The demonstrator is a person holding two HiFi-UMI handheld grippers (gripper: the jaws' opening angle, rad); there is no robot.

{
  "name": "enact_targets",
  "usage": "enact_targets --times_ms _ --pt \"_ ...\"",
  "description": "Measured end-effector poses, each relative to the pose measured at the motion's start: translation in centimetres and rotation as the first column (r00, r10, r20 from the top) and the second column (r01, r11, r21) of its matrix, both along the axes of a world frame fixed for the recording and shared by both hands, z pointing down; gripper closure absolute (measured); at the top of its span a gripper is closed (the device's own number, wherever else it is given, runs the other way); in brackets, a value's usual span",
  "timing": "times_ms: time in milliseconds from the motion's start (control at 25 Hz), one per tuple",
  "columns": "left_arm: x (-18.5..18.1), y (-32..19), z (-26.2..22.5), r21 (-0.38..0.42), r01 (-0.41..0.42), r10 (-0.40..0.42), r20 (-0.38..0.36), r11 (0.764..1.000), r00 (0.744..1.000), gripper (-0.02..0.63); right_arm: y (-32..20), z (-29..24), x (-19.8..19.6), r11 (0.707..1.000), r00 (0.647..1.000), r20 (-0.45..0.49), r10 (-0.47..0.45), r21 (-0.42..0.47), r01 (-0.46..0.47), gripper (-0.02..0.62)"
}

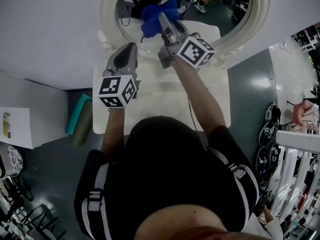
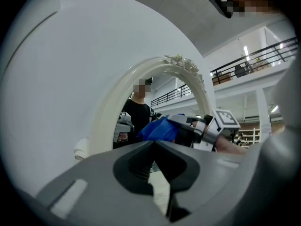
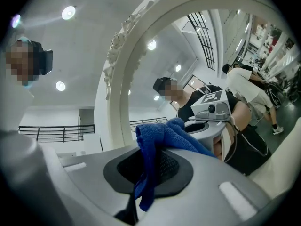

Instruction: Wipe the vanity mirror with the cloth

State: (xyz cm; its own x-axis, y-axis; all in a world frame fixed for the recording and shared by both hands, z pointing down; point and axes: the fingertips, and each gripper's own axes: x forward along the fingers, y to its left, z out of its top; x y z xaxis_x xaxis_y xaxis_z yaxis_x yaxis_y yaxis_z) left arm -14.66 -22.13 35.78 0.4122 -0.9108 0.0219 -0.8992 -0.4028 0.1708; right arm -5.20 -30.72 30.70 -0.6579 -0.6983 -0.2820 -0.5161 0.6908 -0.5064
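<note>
An oval vanity mirror in a cream ornate frame stands at the far edge of a white table. My right gripper is shut on a blue cloth and holds it against the lower glass. The right gripper view has the cloth bunched between the jaws, right in front of the mirror frame. My left gripper hovers over the table near the mirror's lower left, shut and holding nothing. From the left gripper view I see the frame and the cloth ahead.
A teal roll lies on the floor left of the table. White shelving and cluttered items stand at the right. A white panel sits at the left. The mirror reflects the person and both grippers.
</note>
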Motion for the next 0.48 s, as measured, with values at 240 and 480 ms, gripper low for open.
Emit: enact_targets --times_ms 240,480 --pt "0.0 0.0 -0.2 0.004 -0.001 0.001 0.002 1.000 1.000 0.598 -0.2 -3.0 0.3 0.999 1.000 0.011 0.004 0.038 -0.004 0.569" --pt "0.4 -0.2 -0.3 0.002 -0.007 0.007 0.006 1.000 1.000 0.598 -0.3 -6.9 0.3 0.997 1.000 0.015 -0.022 0.077 0.021 0.569"
